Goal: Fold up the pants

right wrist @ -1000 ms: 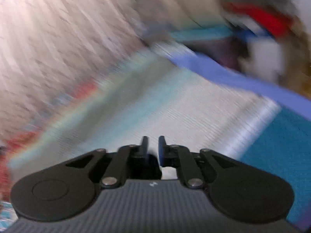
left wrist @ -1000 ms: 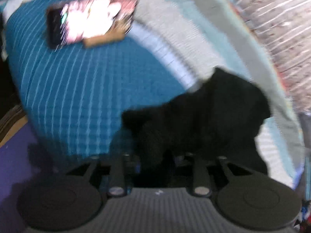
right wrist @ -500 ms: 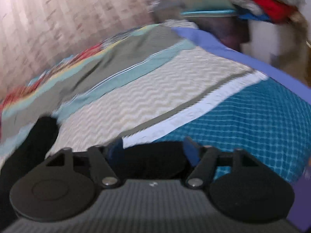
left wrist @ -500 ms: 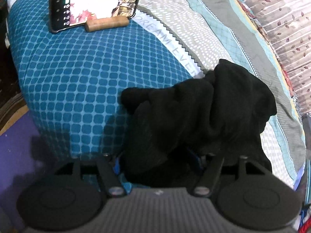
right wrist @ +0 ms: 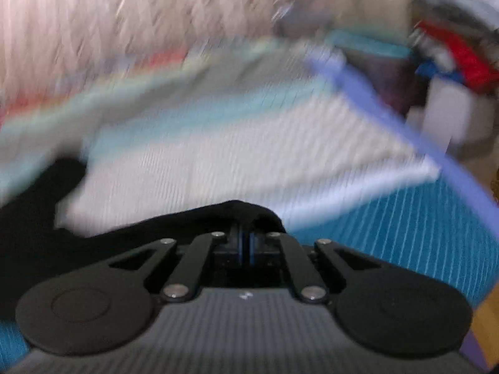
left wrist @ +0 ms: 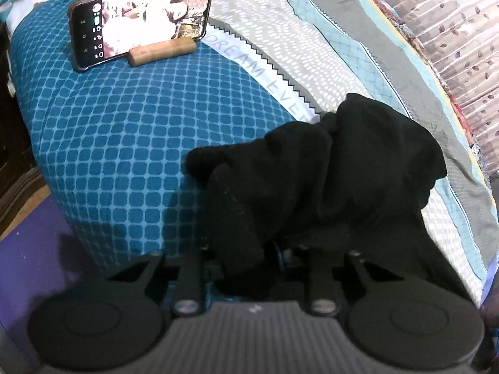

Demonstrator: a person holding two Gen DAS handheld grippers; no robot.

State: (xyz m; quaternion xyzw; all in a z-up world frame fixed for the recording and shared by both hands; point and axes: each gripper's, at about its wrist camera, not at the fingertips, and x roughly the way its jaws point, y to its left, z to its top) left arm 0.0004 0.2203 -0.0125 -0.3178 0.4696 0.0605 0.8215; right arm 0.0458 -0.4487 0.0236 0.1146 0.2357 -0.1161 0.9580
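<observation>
Nearest to the left wrist camera, the left gripper [left wrist: 249, 258] has just been closing, and its jaws now stand narrow with a thick fold of the crumpled black fabric pants [left wrist: 327, 180] between them; the cloth hides the fingertips, so the grip is judged from the bunched fabric. In the right wrist view, the right gripper [right wrist: 244, 243] has also just been closing; its jaws are nearly together, and an edge of the black pants [right wrist: 237, 210] lies over the tips, seemingly pinched, though the picture is blurred. The pants lie in an unfolded heap on the bed cover with teal squares and grey and pale stripes [left wrist: 118, 143], close to its near edge. Farther away, a smartphone with a lit screen [left wrist: 140, 25] leans against a short wooden cylinder [left wrist: 162, 51], well apart from the pants. Beyond the bed hangs a curtain with a leaf pattern [left wrist: 452, 21]. The step in hand seems to be taking hold of the garment at two points, so the folding itself is not yet begun. The next move probably calls for lifting both hands and drawing them apart, so that the pants open and can be laid flat.
</observation>
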